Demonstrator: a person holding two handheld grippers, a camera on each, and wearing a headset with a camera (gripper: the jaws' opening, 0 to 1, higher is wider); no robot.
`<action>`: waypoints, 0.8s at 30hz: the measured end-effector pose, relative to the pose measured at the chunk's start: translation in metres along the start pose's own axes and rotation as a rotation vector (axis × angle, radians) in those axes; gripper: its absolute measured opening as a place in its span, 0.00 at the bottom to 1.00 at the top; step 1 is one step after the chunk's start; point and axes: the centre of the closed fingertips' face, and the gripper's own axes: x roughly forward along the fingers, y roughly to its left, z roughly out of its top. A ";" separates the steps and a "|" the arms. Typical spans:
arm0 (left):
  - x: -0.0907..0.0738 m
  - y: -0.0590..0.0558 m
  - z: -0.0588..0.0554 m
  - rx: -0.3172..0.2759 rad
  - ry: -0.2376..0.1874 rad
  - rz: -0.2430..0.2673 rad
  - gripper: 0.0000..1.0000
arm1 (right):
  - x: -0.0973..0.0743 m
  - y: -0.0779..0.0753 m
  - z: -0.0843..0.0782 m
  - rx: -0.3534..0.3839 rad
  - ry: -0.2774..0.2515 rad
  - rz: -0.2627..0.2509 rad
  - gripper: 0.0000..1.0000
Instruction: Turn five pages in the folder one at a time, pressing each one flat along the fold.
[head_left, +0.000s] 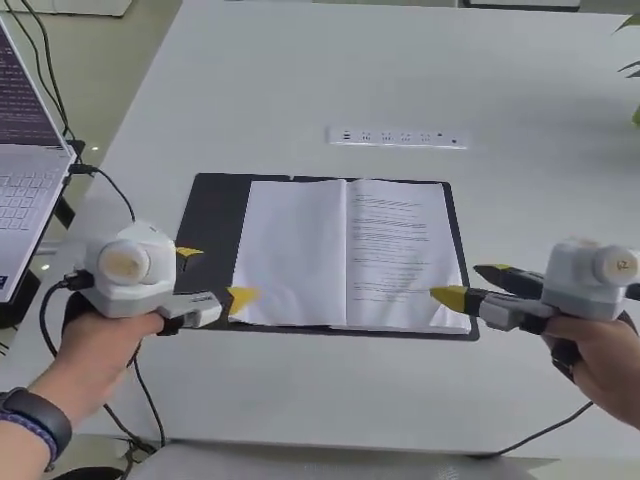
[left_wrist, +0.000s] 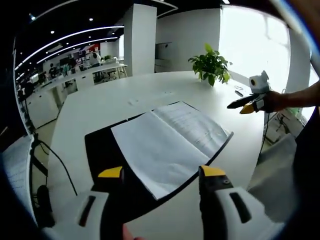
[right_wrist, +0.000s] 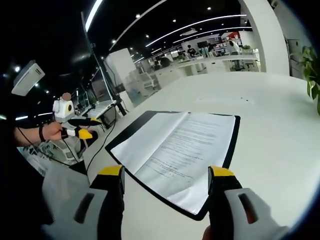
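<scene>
Laptop (head_left: 20, 200) near open folder (head_left: 210, 230), head view

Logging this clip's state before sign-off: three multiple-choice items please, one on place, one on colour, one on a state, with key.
1. Where is the power strip relative to the folder?
A. on its left page
B. on the table beyond its far edge
C. under it
2. What colour is the folder's cover?
A. black
B. red
C. green
3. The left gripper and right gripper are:
A. both shut
B. one shut on a page
C. both open, empty
Key: B, it lies past the folder's far edge; A, black frames the white pages; C, each gripper view shows jaws apart.
</scene>
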 end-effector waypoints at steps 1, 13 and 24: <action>-0.002 0.001 0.000 -0.005 -0.001 -0.001 0.61 | -0.002 0.000 0.000 -0.007 0.001 -0.002 0.68; -0.032 0.003 -0.005 -0.061 -0.027 0.027 0.81 | -0.029 0.009 -0.010 -0.020 -0.016 -0.022 0.82; -0.037 -0.007 -0.015 -0.078 -0.023 0.023 0.89 | -0.044 0.012 -0.016 -0.007 -0.045 -0.047 0.86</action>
